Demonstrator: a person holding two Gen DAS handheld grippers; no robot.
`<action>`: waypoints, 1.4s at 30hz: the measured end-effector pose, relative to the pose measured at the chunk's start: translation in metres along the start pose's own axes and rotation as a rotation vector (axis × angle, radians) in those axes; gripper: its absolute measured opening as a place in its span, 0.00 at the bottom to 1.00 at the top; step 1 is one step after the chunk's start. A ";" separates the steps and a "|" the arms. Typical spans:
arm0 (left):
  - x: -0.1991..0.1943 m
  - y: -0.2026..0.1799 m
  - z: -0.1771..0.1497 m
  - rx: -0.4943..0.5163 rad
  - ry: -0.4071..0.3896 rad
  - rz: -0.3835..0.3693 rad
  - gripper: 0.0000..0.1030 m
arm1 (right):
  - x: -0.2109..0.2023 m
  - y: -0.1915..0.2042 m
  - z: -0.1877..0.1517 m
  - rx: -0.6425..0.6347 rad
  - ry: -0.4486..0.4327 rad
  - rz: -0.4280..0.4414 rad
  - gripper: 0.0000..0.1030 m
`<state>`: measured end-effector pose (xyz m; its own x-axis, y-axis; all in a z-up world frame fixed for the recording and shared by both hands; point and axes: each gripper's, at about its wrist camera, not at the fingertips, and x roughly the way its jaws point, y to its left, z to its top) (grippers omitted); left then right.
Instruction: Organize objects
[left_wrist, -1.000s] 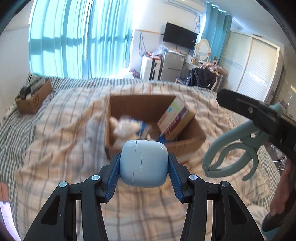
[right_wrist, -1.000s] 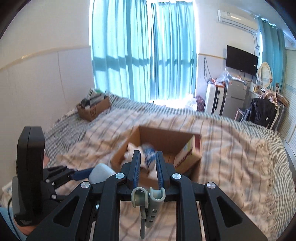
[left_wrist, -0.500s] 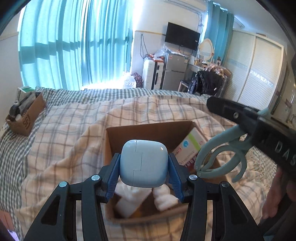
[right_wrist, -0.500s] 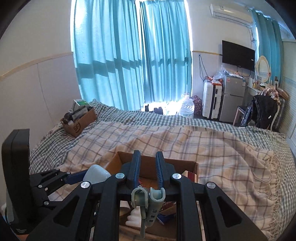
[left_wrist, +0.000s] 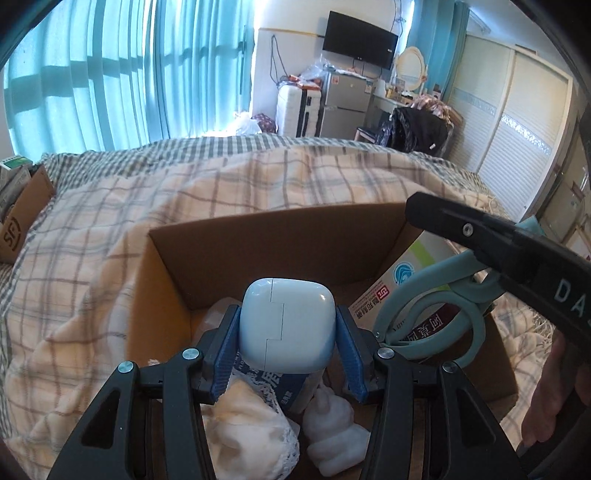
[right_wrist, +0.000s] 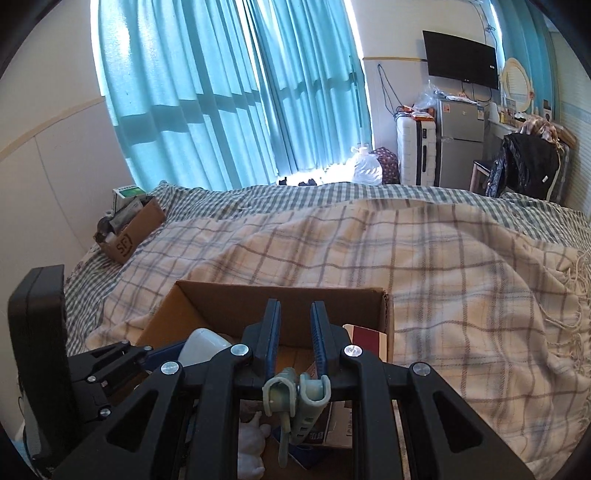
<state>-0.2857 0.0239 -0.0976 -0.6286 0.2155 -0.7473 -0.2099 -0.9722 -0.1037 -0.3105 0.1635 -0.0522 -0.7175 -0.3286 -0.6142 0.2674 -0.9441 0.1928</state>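
Note:
My left gripper (left_wrist: 287, 317) is shut on a pale blue rounded case (left_wrist: 286, 310), its blue pads pressing both sides. It hovers over an open cardboard box (left_wrist: 258, 229) on the bed. My right gripper (right_wrist: 295, 310) is shut on a teal plastic clip (right_wrist: 295, 398). In the left wrist view that clip (left_wrist: 443, 314) hangs over the box's right half. Inside the box lie a white fluffy item (left_wrist: 332, 424), a lace-wrapped bundle (left_wrist: 251, 424) and a printed carton (left_wrist: 406, 280) leaning on the right wall.
A plaid blanket (right_wrist: 443, 277) covers the bed around the box. A smaller cardboard box (right_wrist: 129, 236) with items sits at the far left by the wall. A person's hand (left_wrist: 550, 398) shows at the right edge. A fridge, a suitcase and teal curtains stand beyond the bed.
Both grippers have moved forward and down toward the cardboard box, which now looms large directly beneath them. Each keeps its grip.

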 end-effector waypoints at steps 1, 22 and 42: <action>0.000 0.001 0.000 0.001 0.002 0.002 0.50 | 0.000 0.000 0.001 0.001 0.000 0.000 0.16; -0.153 -0.013 0.034 -0.032 -0.205 0.089 0.91 | -0.152 0.030 0.051 0.005 -0.208 -0.086 0.64; -0.298 -0.044 -0.012 -0.006 -0.468 0.168 1.00 | -0.333 0.063 -0.008 -0.109 -0.391 -0.263 1.00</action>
<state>-0.0802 0.0018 0.1219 -0.9225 0.0724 -0.3791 -0.0734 -0.9972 -0.0119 -0.0498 0.2139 0.1578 -0.9524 -0.0837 -0.2933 0.0951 -0.9952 -0.0248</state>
